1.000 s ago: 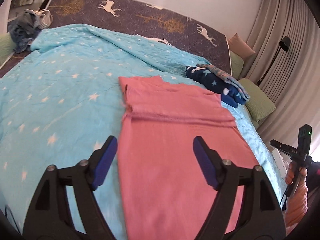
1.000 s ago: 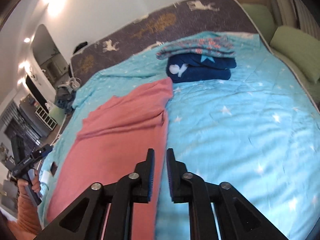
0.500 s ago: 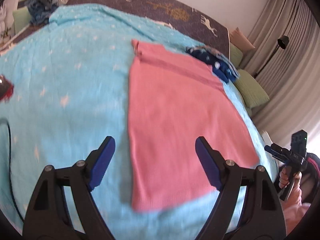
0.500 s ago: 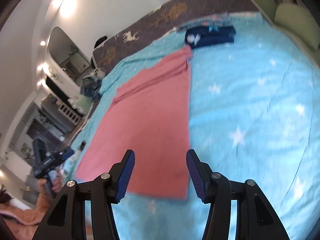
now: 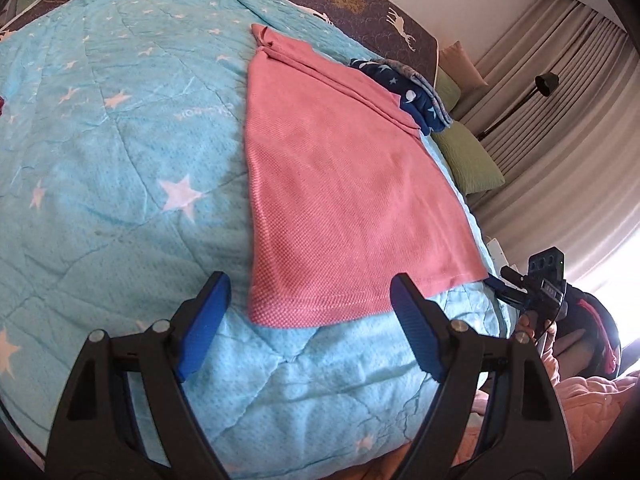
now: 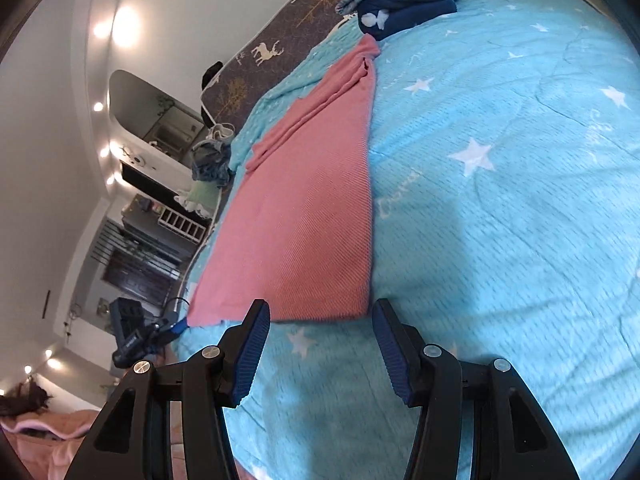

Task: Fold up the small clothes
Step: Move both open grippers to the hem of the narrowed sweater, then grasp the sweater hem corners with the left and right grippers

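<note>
Pink knit garment [image 5: 344, 184] is seen laid flat and lengthwise on a light-blue star-print quilt [image 5: 120, 168], hem nearest both cameras; its type is hard to tell since the far end is bunched and folded over. Left gripper [image 5: 308, 316] is spread wide, held just short of the hem, gripping nothing. Right gripper [image 6: 320, 344] is also spread wide and empty, at the hem's corner. Folded navy star-print clothes [image 6: 404, 4] are stacked beyond the garment, partly hidden behind it in the left view.
</note>
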Tool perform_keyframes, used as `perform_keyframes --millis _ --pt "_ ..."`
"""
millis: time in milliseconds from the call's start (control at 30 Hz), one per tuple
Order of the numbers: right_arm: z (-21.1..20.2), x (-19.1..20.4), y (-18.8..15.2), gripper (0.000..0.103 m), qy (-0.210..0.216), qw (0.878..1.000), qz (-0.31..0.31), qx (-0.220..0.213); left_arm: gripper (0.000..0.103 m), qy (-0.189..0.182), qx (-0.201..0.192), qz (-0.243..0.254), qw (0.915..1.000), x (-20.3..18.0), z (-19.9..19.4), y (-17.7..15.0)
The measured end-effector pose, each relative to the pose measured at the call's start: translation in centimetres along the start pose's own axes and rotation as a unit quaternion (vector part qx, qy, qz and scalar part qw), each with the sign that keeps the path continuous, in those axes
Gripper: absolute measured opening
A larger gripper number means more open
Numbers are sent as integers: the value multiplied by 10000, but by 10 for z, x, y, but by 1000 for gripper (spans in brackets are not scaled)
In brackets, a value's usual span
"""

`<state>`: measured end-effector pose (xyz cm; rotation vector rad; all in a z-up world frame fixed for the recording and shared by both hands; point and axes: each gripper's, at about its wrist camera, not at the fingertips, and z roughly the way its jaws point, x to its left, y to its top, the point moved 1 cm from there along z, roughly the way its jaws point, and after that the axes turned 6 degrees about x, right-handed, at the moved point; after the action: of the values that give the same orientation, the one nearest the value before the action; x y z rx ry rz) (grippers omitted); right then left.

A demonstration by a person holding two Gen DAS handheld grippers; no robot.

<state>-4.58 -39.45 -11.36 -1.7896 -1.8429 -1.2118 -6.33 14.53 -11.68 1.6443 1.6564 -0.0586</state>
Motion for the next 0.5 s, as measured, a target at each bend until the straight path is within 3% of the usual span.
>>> perform_keyframes --millis 33,100,167,233,400,500 --pt "2 0 3 54 28 10000 -4 34 82 -29 -34 -14 10000 1 0 0" --pt "5 -2 8 54 123 9999 -1 100 72 -110 -78 -50 9999 2 2 4" --pt "10 -2 17 51 190 9997 -5 155 32 -176 -16 -36 9998 5 7 6" --pt "14 -3 22 47 213 9995 -54 215 15 -154 134 -25 9998 9 15 10" --pt "31 -2 39 39 342 9983 -197 427 15 -329 240 -2 9992 7 18 18" --pt "45 0 44 26 363 9975 -218 571 15 -346 300 14 9989 5 24 23"
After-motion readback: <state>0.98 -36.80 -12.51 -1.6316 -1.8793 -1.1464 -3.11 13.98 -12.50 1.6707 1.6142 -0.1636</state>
